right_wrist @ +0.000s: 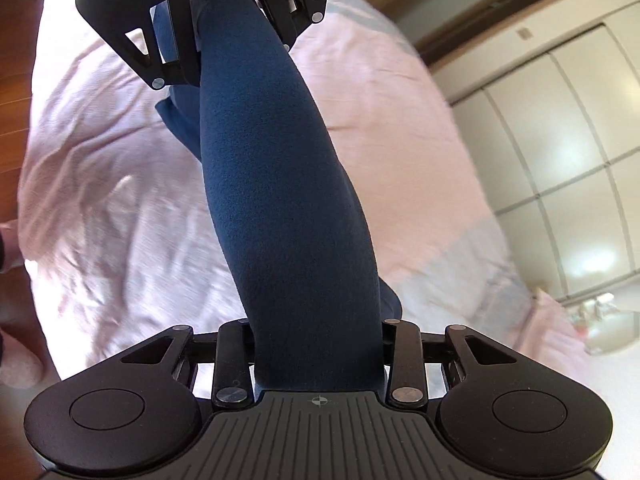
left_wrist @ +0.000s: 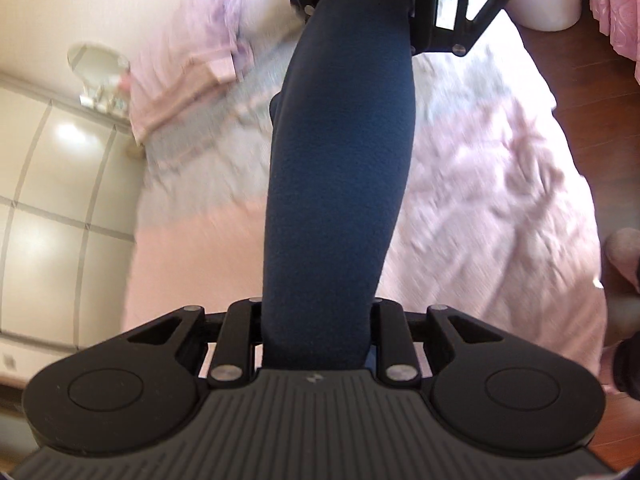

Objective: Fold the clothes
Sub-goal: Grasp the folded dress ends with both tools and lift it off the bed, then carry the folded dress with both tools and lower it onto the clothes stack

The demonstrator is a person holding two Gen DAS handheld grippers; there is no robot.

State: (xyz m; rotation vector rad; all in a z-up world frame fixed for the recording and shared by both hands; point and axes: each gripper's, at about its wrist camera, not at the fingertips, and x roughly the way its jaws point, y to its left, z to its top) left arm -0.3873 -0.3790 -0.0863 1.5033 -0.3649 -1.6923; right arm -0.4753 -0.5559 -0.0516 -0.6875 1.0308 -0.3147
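Note:
A dark blue fleece garment (left_wrist: 340, 184) is stretched taut in the air between my two grippers, above a bed. My left gripper (left_wrist: 316, 344) is shut on one end of it; the cloth hides its fingertips. My right gripper (right_wrist: 318, 356) is shut on the other end of the garment (right_wrist: 280, 200). In the left wrist view the right gripper (left_wrist: 400, 20) shows at the top, clamped on the far end. In the right wrist view the left gripper (right_wrist: 224, 32) shows at the top, and a loose blue flap (right_wrist: 176, 116) hangs beside it.
The bed below has a wrinkled pink and white cover (left_wrist: 500, 184). A folded pink and lilac pile (left_wrist: 192, 68) lies at the bed's far end. White wardrobe doors (right_wrist: 560, 152) and dark wood floor (left_wrist: 592, 92) surround the bed.

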